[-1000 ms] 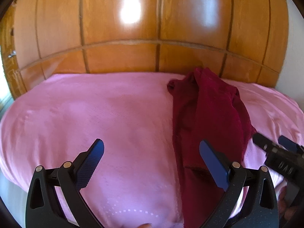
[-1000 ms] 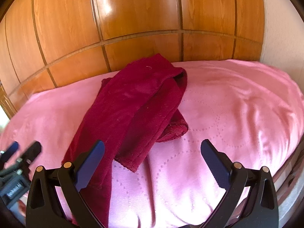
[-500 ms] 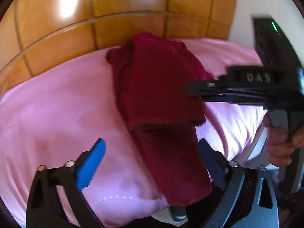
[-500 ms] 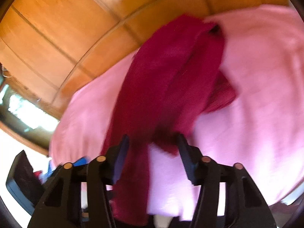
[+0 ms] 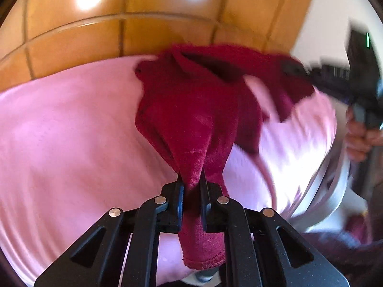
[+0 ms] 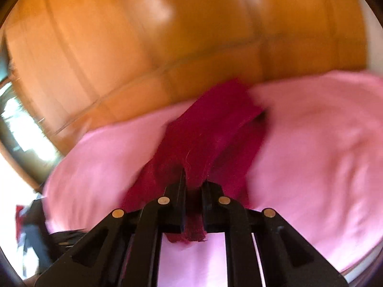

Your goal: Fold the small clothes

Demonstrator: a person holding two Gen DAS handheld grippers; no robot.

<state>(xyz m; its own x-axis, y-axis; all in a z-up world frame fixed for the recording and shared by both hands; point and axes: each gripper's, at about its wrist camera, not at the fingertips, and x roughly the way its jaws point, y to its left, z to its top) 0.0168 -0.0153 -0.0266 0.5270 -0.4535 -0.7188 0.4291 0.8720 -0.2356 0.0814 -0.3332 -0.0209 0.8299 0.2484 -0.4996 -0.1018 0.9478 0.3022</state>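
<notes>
Garment [image 5: 191, 119], dark red, is hanging over pink bedcover [image 5: 71, 131]; left gripper [image 5: 191, 186] is closing, pinching one end, right gripper [image 6: 193, 184] is clamping another.

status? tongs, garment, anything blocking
Left tongs closing on dark red garment; right tongs shut on its other end. Garment partly lifted off pink bedspread. Nothing in the way.

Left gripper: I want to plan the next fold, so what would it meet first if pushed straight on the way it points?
The dark red garment that the left gripper is closing on, then probably the pink bedcover beneath; depth is unclear.
</notes>
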